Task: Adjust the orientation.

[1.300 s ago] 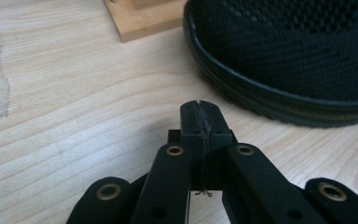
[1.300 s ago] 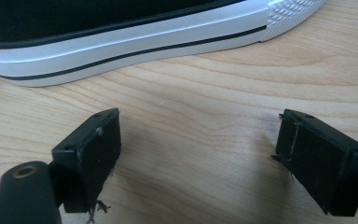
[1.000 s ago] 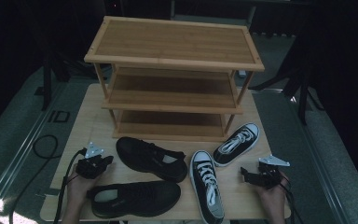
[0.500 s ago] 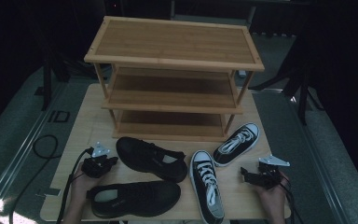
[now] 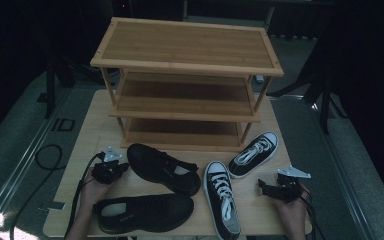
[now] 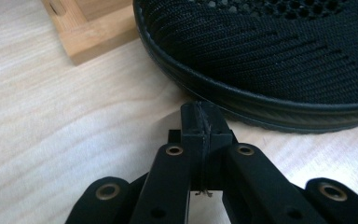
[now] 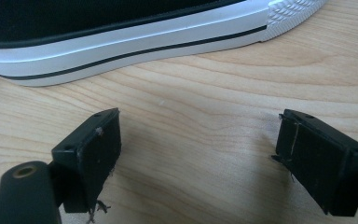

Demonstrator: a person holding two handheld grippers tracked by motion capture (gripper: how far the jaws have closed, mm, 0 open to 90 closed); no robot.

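A black mesh shoe [image 5: 162, 167] lies slantwise in front of the wooden shoe rack [image 5: 185, 50], and its mate [image 5: 145, 212] lies near the table's front edge. My left gripper [image 5: 122, 168] sits just left of the slanted shoe's heel. Its jaws are shut with nothing between them, and the tips [image 6: 204, 122] almost touch the black shoe's sole [image 6: 270, 100]. A black-and-white sneaker [image 5: 222, 200] points toward the front, and a second one [image 5: 254, 154] rests by the rack's right leg. My right gripper [image 5: 263, 186] stands open and empty on the table, facing the sneaker's white sole [image 7: 121, 44].
The three-tier rack takes up the back half of the light wooden table [image 5: 90, 130]; one rack leg [image 6: 93, 28] stands close to the left gripper. Cables trail off the front-left edge. Dark floor surrounds the table.
My left gripper has slid a little to the right and away from the person, closer to the slanted black shoe's heel. The right gripper and the shoes have stayed put.
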